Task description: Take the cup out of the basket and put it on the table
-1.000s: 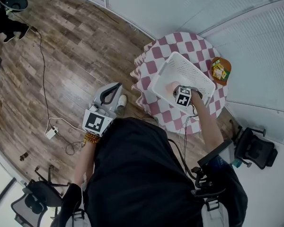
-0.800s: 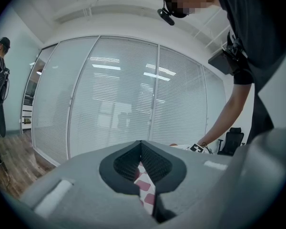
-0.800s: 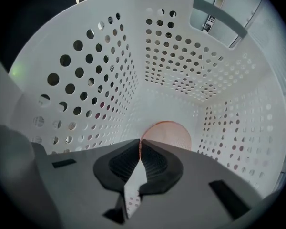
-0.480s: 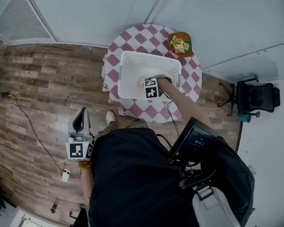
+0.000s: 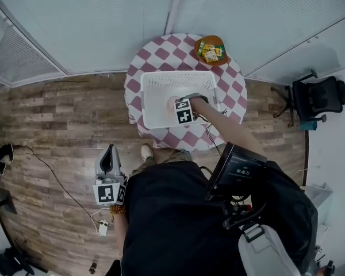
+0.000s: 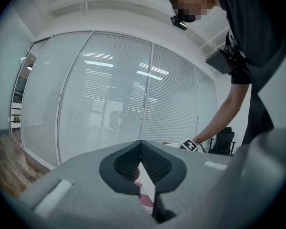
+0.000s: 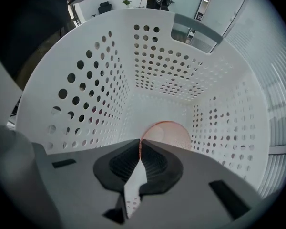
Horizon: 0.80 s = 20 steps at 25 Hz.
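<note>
right gripper (image 7: pixel 141 145): we pinch the cup (image 7: pixel 168 132) rim inside the basket (image 7: pixel 93 82) | left gripper (image 6: pixel 141 146): we keep it closed, empty

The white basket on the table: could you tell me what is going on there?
A person holds the right tool down inside the basket on the table, jaws shut on the rim of the pink cup, which is not yet out. The left tool is shut and empty, off to the side over the wooden floor.
</note>
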Each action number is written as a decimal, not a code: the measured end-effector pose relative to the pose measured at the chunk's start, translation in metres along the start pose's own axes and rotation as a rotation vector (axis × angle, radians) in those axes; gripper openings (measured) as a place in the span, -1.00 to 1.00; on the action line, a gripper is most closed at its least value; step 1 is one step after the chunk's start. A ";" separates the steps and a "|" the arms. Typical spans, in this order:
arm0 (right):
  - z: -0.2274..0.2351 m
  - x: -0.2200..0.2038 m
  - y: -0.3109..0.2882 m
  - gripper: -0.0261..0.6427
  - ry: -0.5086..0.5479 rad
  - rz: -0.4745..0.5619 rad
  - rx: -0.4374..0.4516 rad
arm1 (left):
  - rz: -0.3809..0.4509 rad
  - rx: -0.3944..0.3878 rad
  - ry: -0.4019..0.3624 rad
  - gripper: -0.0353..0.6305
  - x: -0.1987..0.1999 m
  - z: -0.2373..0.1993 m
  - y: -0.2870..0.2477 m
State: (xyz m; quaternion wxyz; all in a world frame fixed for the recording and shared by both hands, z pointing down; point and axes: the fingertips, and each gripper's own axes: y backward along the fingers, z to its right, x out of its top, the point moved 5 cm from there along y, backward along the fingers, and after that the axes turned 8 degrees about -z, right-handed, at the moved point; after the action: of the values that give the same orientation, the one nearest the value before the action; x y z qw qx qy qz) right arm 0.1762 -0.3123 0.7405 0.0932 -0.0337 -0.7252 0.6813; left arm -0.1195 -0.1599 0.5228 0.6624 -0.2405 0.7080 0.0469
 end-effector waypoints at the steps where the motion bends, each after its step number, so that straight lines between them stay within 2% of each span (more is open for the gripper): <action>1: 0.001 -0.001 0.001 -0.87 -0.013 0.009 -0.003 | -0.002 -0.003 -0.004 -0.88 0.000 0.002 -0.001; 10: 0.021 -0.005 0.019 -0.87 -0.173 0.132 -0.037 | -0.016 0.006 0.008 -0.88 -0.001 -0.001 -0.006; 16: 0.030 0.000 0.039 -0.87 -0.272 0.237 -0.065 | -0.019 -0.018 -0.029 -0.88 0.005 0.000 -0.011; 20: 0.030 0.005 0.060 -0.87 -0.335 0.316 -0.091 | -0.005 -0.038 -0.011 -0.88 0.013 0.001 -0.013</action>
State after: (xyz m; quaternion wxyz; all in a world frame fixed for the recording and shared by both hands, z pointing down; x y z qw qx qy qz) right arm 0.1612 -0.3369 0.6800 -0.1381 -0.0375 -0.7463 0.6501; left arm -0.1130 -0.1745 0.5130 0.6615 -0.2546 0.7028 0.0603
